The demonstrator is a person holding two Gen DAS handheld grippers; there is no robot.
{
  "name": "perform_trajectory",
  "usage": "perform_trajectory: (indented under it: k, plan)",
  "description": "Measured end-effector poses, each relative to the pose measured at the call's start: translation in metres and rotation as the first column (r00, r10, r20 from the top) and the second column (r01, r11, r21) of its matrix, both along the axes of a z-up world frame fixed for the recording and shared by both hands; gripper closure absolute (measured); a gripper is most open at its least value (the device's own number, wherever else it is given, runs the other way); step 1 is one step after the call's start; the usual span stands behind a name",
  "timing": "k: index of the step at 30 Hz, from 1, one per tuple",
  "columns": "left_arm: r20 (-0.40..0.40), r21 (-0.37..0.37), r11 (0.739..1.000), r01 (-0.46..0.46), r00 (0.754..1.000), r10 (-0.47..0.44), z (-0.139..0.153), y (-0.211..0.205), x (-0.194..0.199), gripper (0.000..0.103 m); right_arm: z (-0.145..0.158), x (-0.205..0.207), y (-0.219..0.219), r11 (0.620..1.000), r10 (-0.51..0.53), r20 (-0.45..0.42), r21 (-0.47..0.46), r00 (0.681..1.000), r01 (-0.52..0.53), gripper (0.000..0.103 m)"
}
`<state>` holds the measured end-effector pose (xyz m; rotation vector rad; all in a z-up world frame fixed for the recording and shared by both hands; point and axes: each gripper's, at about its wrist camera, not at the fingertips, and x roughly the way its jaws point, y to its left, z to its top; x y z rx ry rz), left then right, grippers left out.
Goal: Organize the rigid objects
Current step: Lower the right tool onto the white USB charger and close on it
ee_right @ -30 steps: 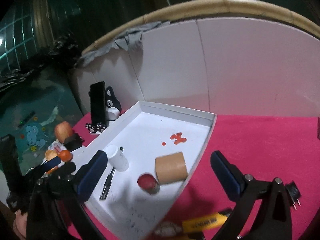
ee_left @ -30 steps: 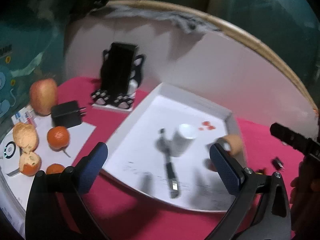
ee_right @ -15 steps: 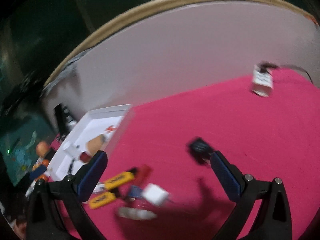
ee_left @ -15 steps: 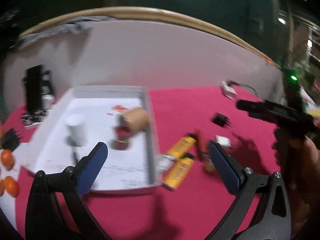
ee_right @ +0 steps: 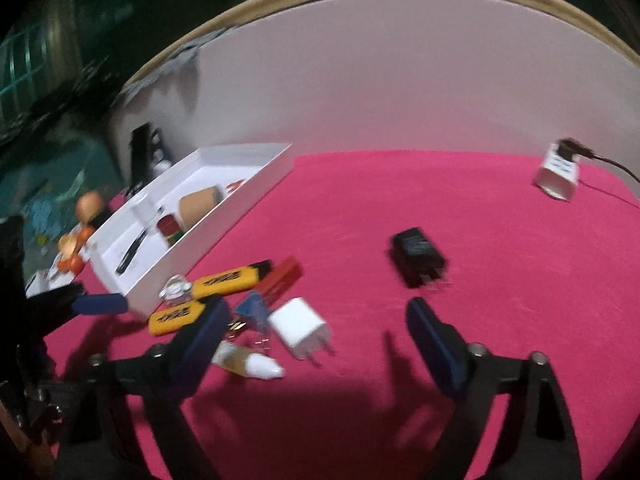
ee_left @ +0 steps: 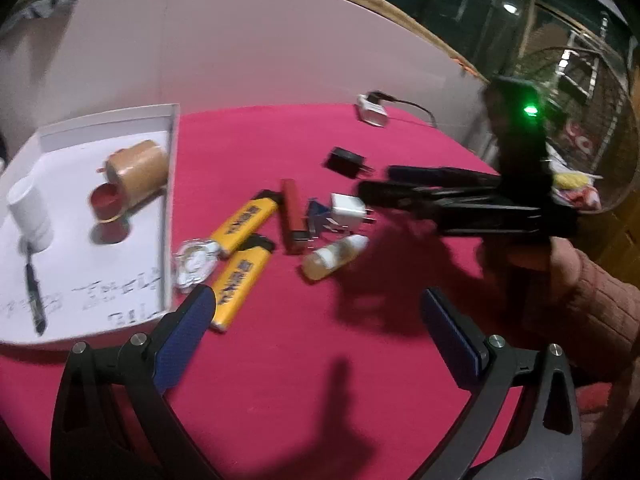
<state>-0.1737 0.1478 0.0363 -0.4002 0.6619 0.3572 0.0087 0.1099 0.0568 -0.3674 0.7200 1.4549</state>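
White charger plug (ee_right: 299, 326), a smooth hard cube with two thin metal prongs, lies on the pink cloth of the table (ee_right: 440, 208) just ahead of the right tongs (ee_right: 316, 320), whose jaws have just been narrowing around nothing; it seems crowded by a glossy little bottle (ee_right: 248, 362), so a careless pinch could knock either aside; the left tongs (ee_left: 318, 312) gape empty.

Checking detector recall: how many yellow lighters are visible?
2. One yellow lighter lies on the pink cloth beside the white tray; the other lies just nearer the camera.
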Motion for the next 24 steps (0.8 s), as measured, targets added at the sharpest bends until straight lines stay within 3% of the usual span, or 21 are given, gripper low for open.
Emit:
perform_trajectory:
  k: [4,9,14,17,21,24]
  plan:
    - [-0.010,-0.019,0.999,0.045,0.999,-0.045,-0.002,-0.001,0.010,0.000,-0.013,-0.004,0.012,0.997,0.041,-0.009,-0.060,0.999,-0.041,0.039]
    - [-0.053,-0.049,0.998,0.035,0.998,-0.038,-0.009,0.010,0.024,0.000,-0.017,-0.002,0.021,0.995,0.047,-0.008,-0.091,0.999,-0.048,0.042]
    - [-0.130,-0.004,0.999,0.039,0.991,-0.040,-0.015,0.007,0.035,0.000,-0.020,-0.001,0.024,0.990,0.083,-0.040,-0.112,0.996,-0.088,0.044]
    - [-0.125,-0.006,0.999,0.044,0.991,-0.045,-0.014,0.006,0.035,0.000,-0.020,-0.003,0.020,0.988,0.112,-0.048,-0.106,0.993,-0.116,0.060]
    - [-0.145,-0.062,0.996,0.057,0.987,-0.066,-0.018,0.009,0.033,0.000,-0.023,-0.004,0.013,0.984,0.122,-0.043,-0.126,0.992,-0.126,0.075]
    - [-0.104,-0.188,0.978,0.092,0.988,-0.113,-0.025,0.007,0.031,0.000,-0.022,0.000,0.008,0.987,0.096,-0.048,-0.128,0.994,-0.101,0.075]
